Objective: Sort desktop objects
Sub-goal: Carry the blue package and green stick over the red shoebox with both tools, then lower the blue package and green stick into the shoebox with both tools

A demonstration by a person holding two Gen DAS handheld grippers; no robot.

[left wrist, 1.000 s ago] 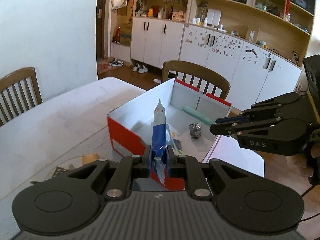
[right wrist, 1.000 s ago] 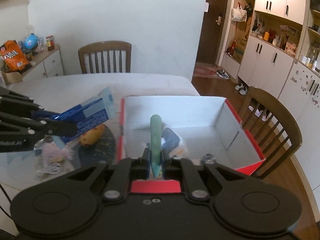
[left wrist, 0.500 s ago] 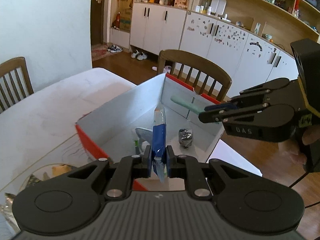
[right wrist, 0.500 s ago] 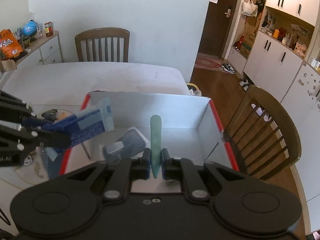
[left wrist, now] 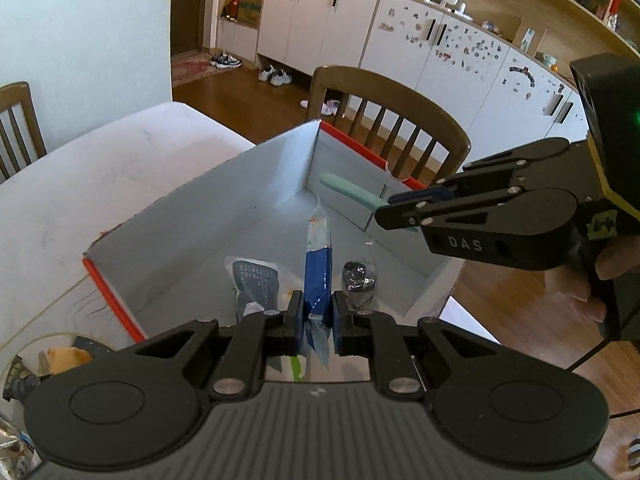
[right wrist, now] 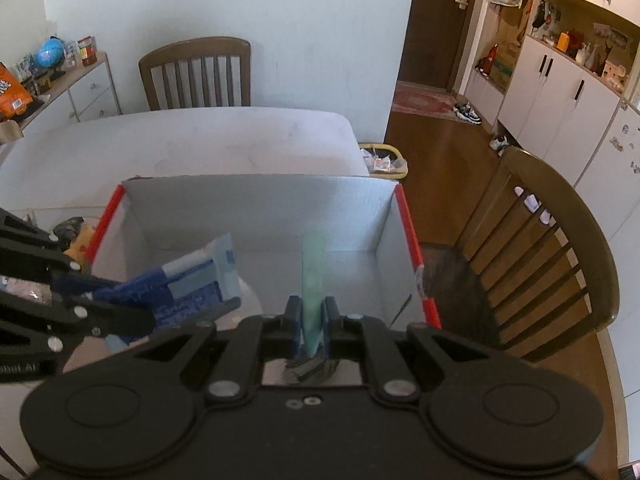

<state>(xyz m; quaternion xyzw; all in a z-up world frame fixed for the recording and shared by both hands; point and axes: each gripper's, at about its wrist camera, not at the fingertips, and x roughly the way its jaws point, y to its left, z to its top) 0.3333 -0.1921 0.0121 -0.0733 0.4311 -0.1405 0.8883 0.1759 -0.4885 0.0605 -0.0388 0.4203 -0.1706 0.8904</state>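
A red-rimmed white box (left wrist: 208, 196) stands on the table; it also shows in the right wrist view (right wrist: 256, 216). My left gripper (left wrist: 313, 316) is shut on a blue and white snack packet (left wrist: 318, 256) and holds it over the box; the packet also shows in the right wrist view (right wrist: 192, 288). My right gripper (right wrist: 308, 320) is shut on a pale green flat stick (right wrist: 313, 268), held over the box; the stick (left wrist: 348, 192) and the right gripper (left wrist: 390, 210) show in the left wrist view. A grey pouch (left wrist: 256, 280) and a foil-wrapped sweet (left wrist: 359, 276) lie inside the box.
A wooden chair (left wrist: 400, 120) stands behind the box, another chair (right wrist: 196, 72) at the table's far side. Loose wrappers and a yellow item (left wrist: 64, 358) lie on the table left of the box. A bin (right wrist: 382, 160) sits on the floor.
Both grippers moved forward and now hang over the box with their items still held. The box fills more of both views.
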